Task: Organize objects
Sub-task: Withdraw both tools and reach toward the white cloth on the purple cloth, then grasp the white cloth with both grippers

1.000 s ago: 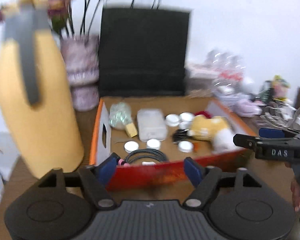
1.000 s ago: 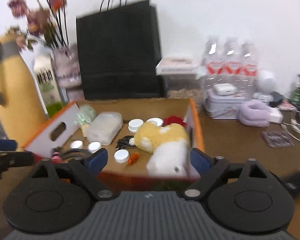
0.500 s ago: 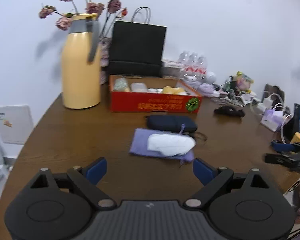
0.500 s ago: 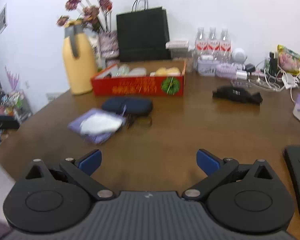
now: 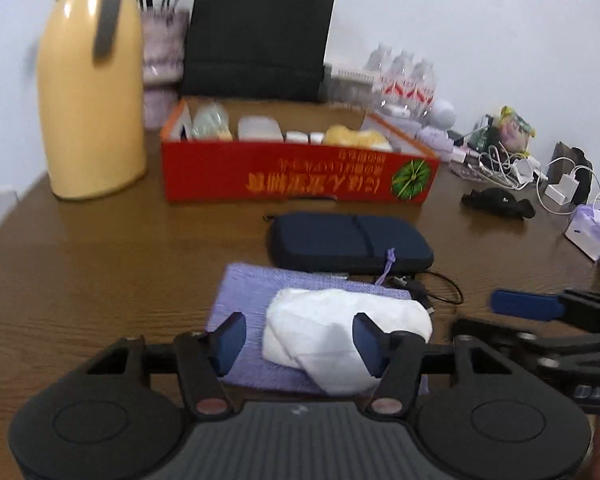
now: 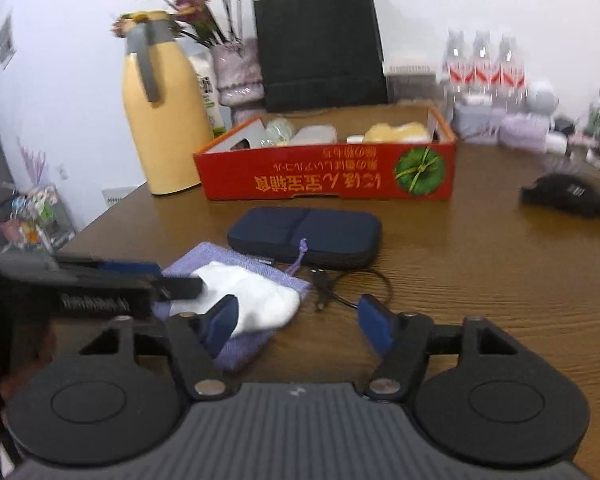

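Observation:
A white crumpled bundle [image 5: 332, 320] lies on a purple drawstring pouch [image 5: 252, 292] on the brown table. My left gripper [image 5: 300, 340] hovers just in front of it. Its jaws are closing with the bundle's near end between them, and the pads do not press on it. In the right wrist view the bundle [image 6: 252, 292] and pouch [image 6: 220, 256] sit at lower left. My right gripper [image 6: 299, 322] is over bare table beside them, its jaws closing on nothing. Behind lie a navy zip case [image 5: 348, 240] and a red box [image 5: 300, 176] holding several small items.
A yellow thermos [image 5: 92, 92] and a black paper bag [image 5: 256, 32] stand behind the box. A black cable [image 6: 352, 284] loops right of the pouch. A black item [image 5: 498, 202], chargers and water bottles [image 6: 484, 64] crowd the back right.
Both grippers pulled back from the red box, then came forward and down to the pouch. Both pairs of jaws stand narrower than half a second ago.

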The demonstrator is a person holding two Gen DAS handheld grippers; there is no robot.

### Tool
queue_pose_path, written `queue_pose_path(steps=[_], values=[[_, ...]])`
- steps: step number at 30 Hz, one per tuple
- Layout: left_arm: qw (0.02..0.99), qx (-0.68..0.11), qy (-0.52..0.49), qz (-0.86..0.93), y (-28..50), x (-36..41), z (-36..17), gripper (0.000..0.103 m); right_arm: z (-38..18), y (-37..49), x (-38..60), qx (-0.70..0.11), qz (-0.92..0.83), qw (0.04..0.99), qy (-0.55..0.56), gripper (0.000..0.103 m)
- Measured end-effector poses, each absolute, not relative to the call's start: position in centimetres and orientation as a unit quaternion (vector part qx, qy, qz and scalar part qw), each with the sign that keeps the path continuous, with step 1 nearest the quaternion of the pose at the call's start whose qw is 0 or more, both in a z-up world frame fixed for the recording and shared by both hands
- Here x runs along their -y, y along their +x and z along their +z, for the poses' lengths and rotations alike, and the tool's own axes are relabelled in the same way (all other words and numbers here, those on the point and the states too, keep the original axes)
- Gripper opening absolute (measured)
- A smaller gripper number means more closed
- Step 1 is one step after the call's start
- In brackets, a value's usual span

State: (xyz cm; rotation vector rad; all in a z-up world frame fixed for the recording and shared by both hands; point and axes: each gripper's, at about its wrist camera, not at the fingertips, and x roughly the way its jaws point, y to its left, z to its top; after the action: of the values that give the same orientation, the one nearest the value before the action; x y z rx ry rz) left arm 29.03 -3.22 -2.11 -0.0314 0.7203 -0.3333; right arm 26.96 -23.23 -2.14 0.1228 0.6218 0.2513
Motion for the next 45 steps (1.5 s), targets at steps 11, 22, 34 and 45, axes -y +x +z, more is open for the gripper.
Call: queue_pose_path(steps=[11,22,34,45], values=[[0.926,-0.345,-0.067,-0.136,26.7,2.6,-2.3,0.007,-3.4,26.8,21.4,-0.303,0.111,0.944,0.067,0.020],[0.924,-0.324,-0.088,-0.183,17.4,2.3,0.8,0.003,-0.9,17.1,22.0,-0.269,0.095,0.956,0.063,0.017],[0.931,-0.300,-0.056,-0.199,15.8,4.0,2.8,0.002,1.5,14.6,21.5,-0.224,0.077,0.971,0.036,0.013],[0.934,-0.289,-0.047,-0.204,19.3,4.8,3.6,0.001,1.8,17.4,23.4,-0.210,0.067,0.974,0.051,0.012]])
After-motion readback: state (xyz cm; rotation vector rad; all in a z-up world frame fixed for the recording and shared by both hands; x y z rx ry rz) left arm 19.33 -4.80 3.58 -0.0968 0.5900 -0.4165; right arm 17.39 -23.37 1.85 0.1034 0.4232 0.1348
